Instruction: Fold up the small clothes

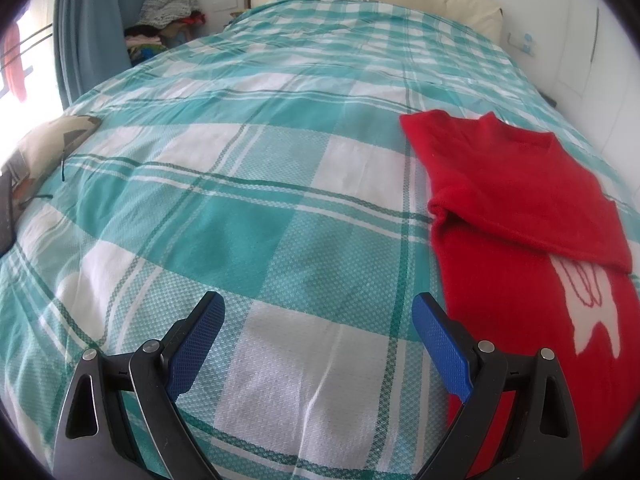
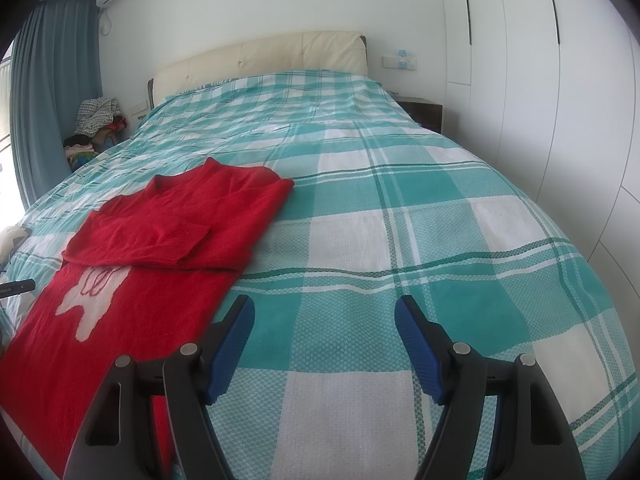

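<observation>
A small red sweater (image 1: 516, 208) with a white figure on its front lies flat on the teal-and-white checked bedspread (image 1: 248, 184). Both sleeves are folded in across its chest. In the left wrist view it lies to the right of my left gripper (image 1: 318, 308), which is open and empty, its right finger beside the sweater's edge. In the right wrist view the sweater (image 2: 160, 232) lies to the left of my right gripper (image 2: 324, 312), also open and empty above the bedspread (image 2: 400, 208).
A cream headboard (image 2: 260, 60) stands at the far end of the bed. A pile of clothes (image 2: 100, 120) sits by the blue curtain (image 2: 52, 92). White wardrobe doors (image 2: 540, 80) and a dark nightstand (image 2: 424, 112) line the right side. A patterned pillow (image 1: 48, 148) lies at the left edge.
</observation>
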`<state>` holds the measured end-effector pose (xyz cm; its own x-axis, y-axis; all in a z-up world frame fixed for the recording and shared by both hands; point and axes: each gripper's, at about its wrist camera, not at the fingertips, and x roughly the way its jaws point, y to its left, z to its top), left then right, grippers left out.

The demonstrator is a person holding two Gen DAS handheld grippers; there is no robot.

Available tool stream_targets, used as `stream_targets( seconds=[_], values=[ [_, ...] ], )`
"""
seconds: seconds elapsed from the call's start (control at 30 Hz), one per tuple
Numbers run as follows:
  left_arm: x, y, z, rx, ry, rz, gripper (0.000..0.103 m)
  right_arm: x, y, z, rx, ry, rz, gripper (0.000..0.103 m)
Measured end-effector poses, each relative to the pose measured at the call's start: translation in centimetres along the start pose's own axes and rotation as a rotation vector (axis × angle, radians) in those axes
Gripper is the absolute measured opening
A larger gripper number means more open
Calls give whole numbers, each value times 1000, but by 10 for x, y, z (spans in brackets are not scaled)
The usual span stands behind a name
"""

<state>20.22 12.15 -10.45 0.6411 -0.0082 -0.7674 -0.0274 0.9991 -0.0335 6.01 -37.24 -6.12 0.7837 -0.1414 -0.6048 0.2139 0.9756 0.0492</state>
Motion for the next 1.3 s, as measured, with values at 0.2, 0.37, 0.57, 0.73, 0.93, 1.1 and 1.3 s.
stream_targets(
  seconds=[0.2, 0.37, 0.57, 0.73, 0.93, 1.1, 1.3],
  values=[
    [0, 0, 0, 0, 1, 1, 96, 0, 0, 0, 0, 0, 0, 72],
    [0, -1, 0, 1, 1, 1, 96, 0, 0, 0, 0, 0, 0, 72],
    [0, -1, 0, 2, 2, 3, 96, 0, 0, 0, -1, 0, 0, 72],
    [1, -2, 0, 3, 3, 3, 96, 0, 0, 0, -1, 0, -1, 72],
    [-40, 11, -1, -45, -49, -131, 96, -21, 4, 2, -12, -39, 26, 72],
    [-95, 9, -39, 19, 31, -290, 96, -73, 12, -10, 29, 18, 227, 77],
    [-113, -25, -101, 110, 180, -354, 94, -88, 34, -60, 81, 288, 457, 77]
  ],
)
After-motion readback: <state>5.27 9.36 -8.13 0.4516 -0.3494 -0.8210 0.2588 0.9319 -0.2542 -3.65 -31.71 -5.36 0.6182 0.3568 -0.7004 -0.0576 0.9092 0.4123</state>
